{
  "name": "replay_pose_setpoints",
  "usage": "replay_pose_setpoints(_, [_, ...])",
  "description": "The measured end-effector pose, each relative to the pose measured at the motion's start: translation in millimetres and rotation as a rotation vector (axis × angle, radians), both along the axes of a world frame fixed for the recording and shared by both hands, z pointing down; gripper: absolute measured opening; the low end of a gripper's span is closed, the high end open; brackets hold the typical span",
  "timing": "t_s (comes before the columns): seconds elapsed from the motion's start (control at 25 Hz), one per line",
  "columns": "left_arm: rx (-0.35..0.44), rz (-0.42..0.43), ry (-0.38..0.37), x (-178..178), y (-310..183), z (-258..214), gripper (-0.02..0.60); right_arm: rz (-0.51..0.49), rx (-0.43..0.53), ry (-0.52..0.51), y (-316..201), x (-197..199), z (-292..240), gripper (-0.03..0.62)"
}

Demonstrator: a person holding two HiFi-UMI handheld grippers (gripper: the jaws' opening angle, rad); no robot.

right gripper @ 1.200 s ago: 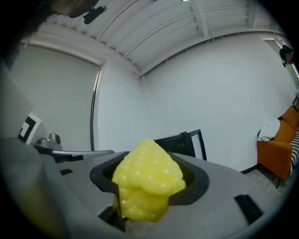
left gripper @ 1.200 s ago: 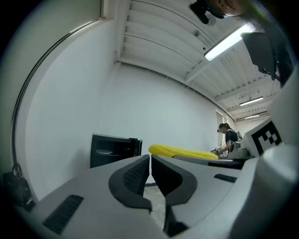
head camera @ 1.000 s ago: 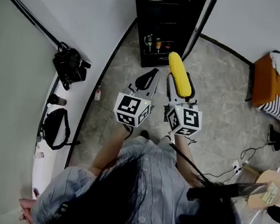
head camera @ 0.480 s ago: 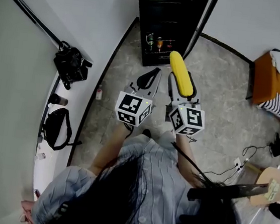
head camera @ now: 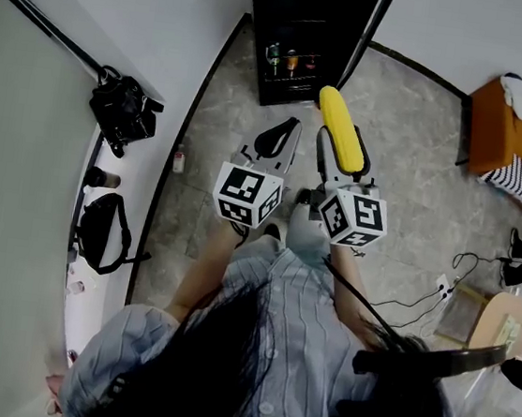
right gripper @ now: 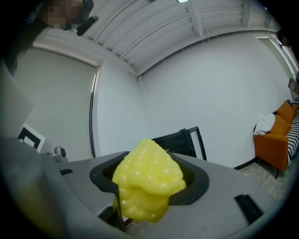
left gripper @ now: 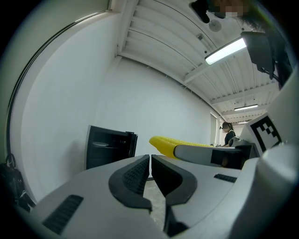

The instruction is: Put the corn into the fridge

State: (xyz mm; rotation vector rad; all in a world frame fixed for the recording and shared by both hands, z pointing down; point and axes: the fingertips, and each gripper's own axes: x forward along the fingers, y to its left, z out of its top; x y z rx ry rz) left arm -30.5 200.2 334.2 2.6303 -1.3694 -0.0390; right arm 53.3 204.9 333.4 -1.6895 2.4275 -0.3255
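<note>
The corn (head camera: 339, 130) is up off the floor, clamped low on its length in the right gripper (head camera: 341, 152). The jaws are closed against its sides, and most of the cob juts out past them. The right gripper view looks straight down the cob (right gripper: 146, 183) at its blunt tip, which fills the gap between the pads. Seen from the head camera, its long axis runs from about 6 o'clock to 12 o'clock, tip leading. The fridge (head camera: 307, 24) lies ahead of that tip at roughly 11 o'clock, well apart from it, with its door swung open on the 1 o'clock side and bottles (head camera: 288, 62) on a lower shelf. By my reading, the coming move is a carry forward with a slight drift left, the cob going in tip first (which shelf has room for it is too dark to tell). The left gripper (head camera: 282, 140) rides just beside the corn at its 9 o'clock, jaws pressed together with nothing between them. It sits about as near the fridge as the right one but has no load.
</note>
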Motion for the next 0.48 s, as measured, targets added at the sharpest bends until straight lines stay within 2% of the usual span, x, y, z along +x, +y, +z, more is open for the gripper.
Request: replay_pose_setpoints(0.48, [-0.047, -0.018, -0.018, -5, -43, 20, 0.021, -0.002, -0.049, -0.029, -46, 4, 20, 0.255])
